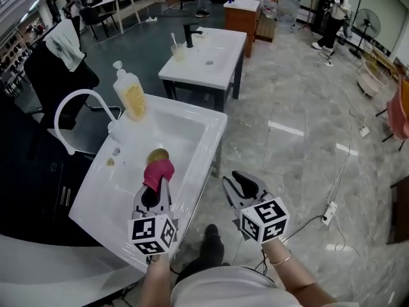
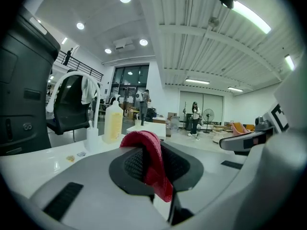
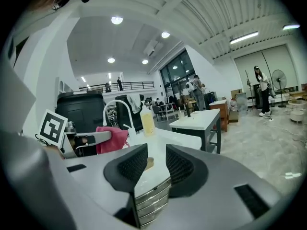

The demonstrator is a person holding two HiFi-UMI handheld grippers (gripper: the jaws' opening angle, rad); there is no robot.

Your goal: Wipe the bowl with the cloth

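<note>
At the far left of the scene a curved white tap (image 1: 67, 110) is seen at the left edge of a white sink (image 1: 195, 139), with a bottle of yellow soap (image 1: 131, 94) standing upright on the far left corner. In the basin a small brown bowl (image 1: 158, 153) is set, and only its far part is shown, since its near edge is covered by the cloth (image 1: 158, 171). Whether the two touch cannot be told. The cloth is held just on the near side of the bowl, above the basin. Its long axis is laid from near to far, and its free end is pointed away from the person, toward the bowl. It is pinkish red, coarsely woven and bunched into a thick fold. In the left gripper view it is draped over the jaw tips, with a tail hung down between them. It is pinched by the left gripper (image 1: 155, 189), whose jaws are closed on it. To the right, past the sink's near right edge and above the grey marbled floor (image 1: 287, 158), the right gripper (image 1: 234, 181) is held with its jaws spread and nothing gripped between them.
</note>
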